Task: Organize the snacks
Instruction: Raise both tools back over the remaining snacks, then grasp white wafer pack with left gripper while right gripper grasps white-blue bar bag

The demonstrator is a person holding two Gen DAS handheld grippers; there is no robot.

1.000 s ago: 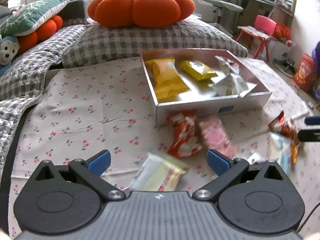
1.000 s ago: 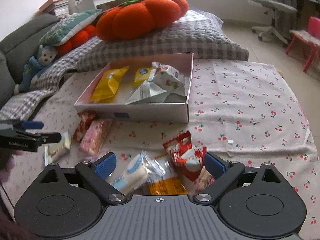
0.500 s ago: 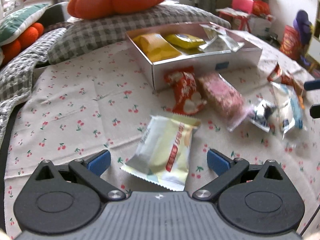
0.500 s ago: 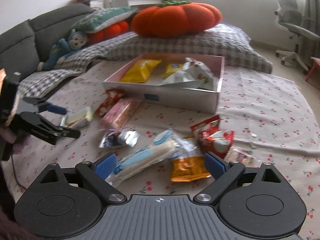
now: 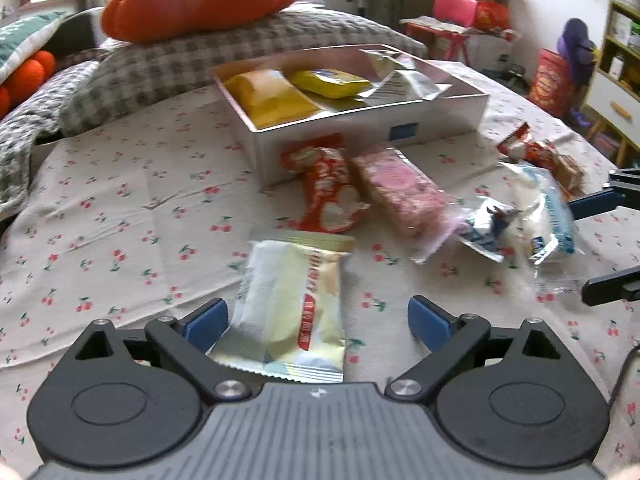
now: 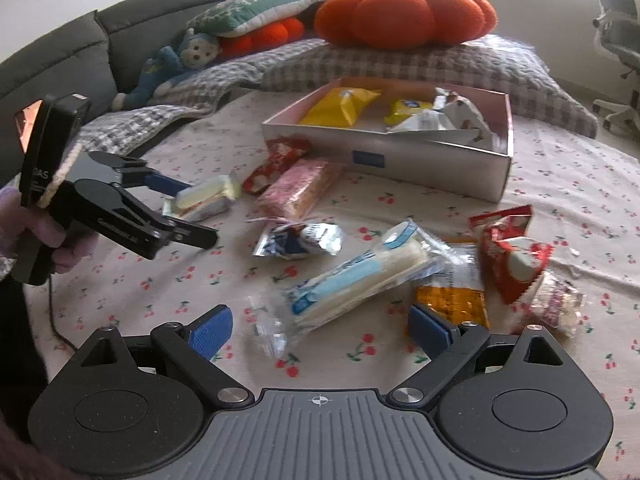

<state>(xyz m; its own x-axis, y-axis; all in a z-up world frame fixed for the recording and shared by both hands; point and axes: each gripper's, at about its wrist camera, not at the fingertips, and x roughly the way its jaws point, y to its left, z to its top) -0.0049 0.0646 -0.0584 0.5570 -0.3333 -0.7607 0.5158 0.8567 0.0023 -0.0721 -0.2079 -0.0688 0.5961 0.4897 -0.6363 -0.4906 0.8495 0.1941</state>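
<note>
Left tool (image 5: 316, 320) released, jaws just been narrowing around the cream wafer packet (image 5: 290, 312) lying flat on the cherry-print sheet (image 5: 120, 208) — pads not pressing yet. Right tool (image 6: 320, 330) released over the blue-white packet (image 6: 360, 276). Box (image 5: 360, 136) well apart. Risk: slick flat wrapper may slide or crumple — pinch snags sheet.

Your surface is a cherry-print cloth (image 5: 120, 208). On it lie the open box (image 5: 360, 136), a red packet (image 5: 328, 188) and pink packet (image 5: 400, 188) at its front wall, a cream packet (image 5: 288, 304), and a clear-wrapped white bar (image 6: 360, 272).
</note>
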